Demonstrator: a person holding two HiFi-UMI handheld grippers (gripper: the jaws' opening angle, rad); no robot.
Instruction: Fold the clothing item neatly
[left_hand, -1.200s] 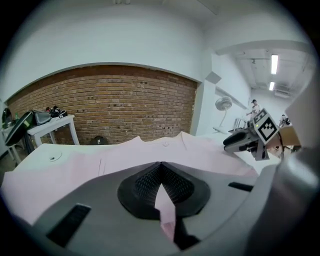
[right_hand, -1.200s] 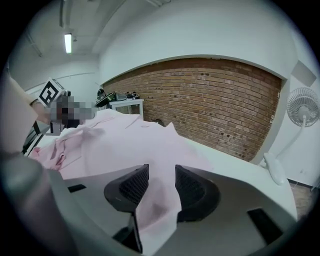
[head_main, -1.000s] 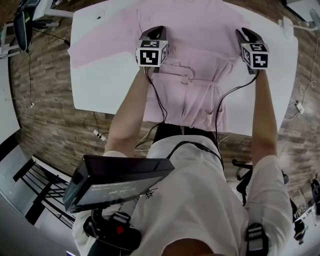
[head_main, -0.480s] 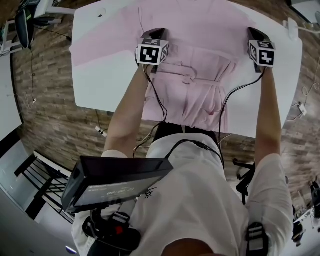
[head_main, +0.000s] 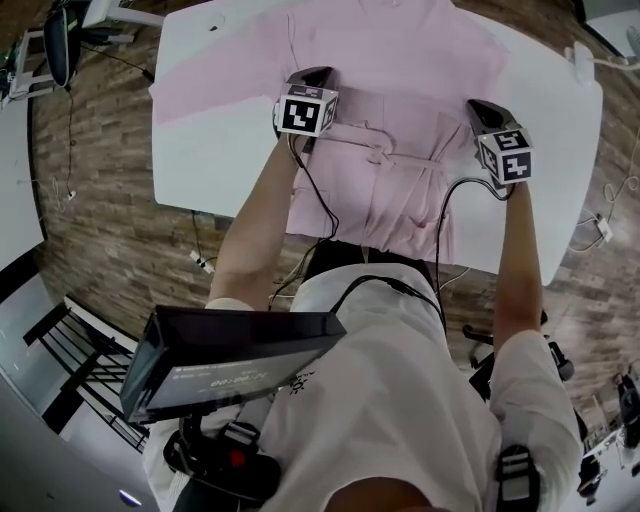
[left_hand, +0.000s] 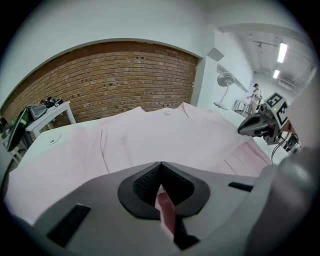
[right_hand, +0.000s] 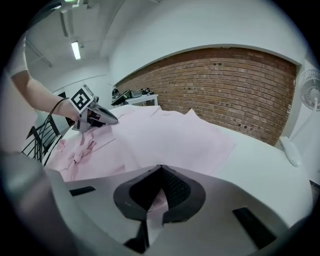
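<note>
The left gripper (left_hand: 161, 166) is closed on a pinch of pink cloth at the left of the waist. The right gripper (right_hand: 160, 169) is likewise clamped on cloth at the right side edge. The pink belted garment (head_main: 400, 60) is spread on the white bench (head_main: 200, 160), collar far, hem draped over the near edge. A side fold seems to be in hand. Next, the pinched edges would need to be lifted and carried inward towards the waist tie (head_main: 380, 155) without the hem being dragged. Bare bench is seen on both sides, though a fan (right_hand: 291, 150) is set near the far right edge.
</note>
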